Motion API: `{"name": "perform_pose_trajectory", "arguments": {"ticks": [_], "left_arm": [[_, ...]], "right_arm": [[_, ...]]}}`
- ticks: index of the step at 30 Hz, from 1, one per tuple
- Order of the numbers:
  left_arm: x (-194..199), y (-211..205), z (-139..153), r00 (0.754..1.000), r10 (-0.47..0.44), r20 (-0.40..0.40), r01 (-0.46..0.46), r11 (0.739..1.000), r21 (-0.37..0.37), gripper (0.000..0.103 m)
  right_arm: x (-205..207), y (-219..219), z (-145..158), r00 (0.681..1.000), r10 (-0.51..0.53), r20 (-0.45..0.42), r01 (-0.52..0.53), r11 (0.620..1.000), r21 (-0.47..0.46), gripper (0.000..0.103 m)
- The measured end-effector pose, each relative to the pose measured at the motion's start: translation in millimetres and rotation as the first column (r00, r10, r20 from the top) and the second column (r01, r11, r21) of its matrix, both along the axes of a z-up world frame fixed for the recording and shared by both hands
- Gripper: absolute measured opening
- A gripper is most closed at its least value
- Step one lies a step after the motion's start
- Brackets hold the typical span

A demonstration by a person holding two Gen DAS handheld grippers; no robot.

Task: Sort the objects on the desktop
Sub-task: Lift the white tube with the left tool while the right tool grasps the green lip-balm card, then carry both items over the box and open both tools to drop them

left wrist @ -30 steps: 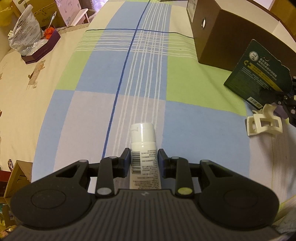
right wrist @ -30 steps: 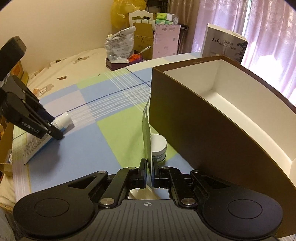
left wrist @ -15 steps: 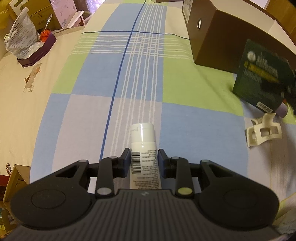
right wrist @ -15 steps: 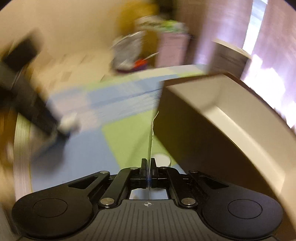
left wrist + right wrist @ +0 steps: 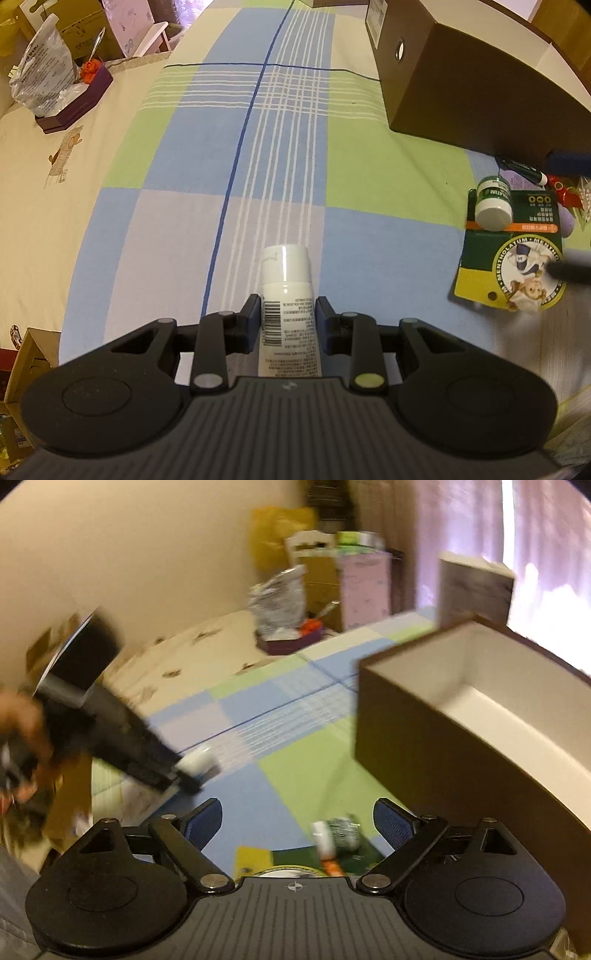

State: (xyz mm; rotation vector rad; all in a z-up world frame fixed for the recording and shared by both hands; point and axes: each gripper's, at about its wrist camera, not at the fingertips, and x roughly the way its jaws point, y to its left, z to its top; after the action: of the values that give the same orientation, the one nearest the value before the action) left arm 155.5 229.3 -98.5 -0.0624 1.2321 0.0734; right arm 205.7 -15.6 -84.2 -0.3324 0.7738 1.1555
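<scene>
My left gripper [image 5: 286,317] points steeply down at the checked cloth and is shut on a white tube [image 5: 285,273], cap forward. In the blurred right wrist view it shows at the left [image 5: 188,779] with the tube [image 5: 197,762]. My right gripper [image 5: 297,818] hovers with its jaws opening wide and nothing between the pads. Below it a green Mentholatum card [image 5: 509,266] lies flat, face up. A small green-and-white jar [image 5: 493,203] lies on its side on the card's far end [image 5: 338,834]. An open brown box [image 5: 443,746] with a white inside stands at the right.
The brown box [image 5: 461,81] fills the far right of the cloth. A pen [image 5: 524,170] and small red and purple items lie at its foot. A purple tray with a plastic bag [image 5: 74,99] sits far left. Cartons stand behind it.
The right gripper has let go of the green card and opened wide. The card now lies flat where the white hair clip was, with the jar on it. The left gripper keeps the tube.
</scene>
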Motion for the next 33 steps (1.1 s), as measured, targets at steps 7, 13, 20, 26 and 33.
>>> {"name": "perform_pose_trajectory", "arguments": {"ticks": [7,13,20,26,33], "left_arm": [[0,-1,0,1.000,0.003,0.001,-0.003,1.000,0.003,0.027],[0,-2,-1,1.000,0.003,0.004,-0.003,1.000,0.010,0.027],[0,-2,1,1.000,-0.005,-0.005,0.005,1.000,0.000,0.026],[8,-12,12,0.997,-0.075,-0.016,0.075,0.997,0.028,0.025],[31,-36,40,0.979,-0.203,-0.016,0.203,0.975,0.089,0.025]], "right_arm": [[17,22,-21,0.994,0.096,0.056,-0.082,0.972,-0.219,0.070],[17,46,-35,0.985,0.162,0.050,-0.142,0.949,-0.280,0.057],[22,38,-32,0.994,0.103,0.027,-0.094,0.969,-0.229,0.037],[28,12,-8,0.999,-0.013,0.034,0.018,0.988,-0.154,0.037],[33,-36,10,0.989,-0.145,0.004,0.144,0.981,-0.133,0.037]]}}
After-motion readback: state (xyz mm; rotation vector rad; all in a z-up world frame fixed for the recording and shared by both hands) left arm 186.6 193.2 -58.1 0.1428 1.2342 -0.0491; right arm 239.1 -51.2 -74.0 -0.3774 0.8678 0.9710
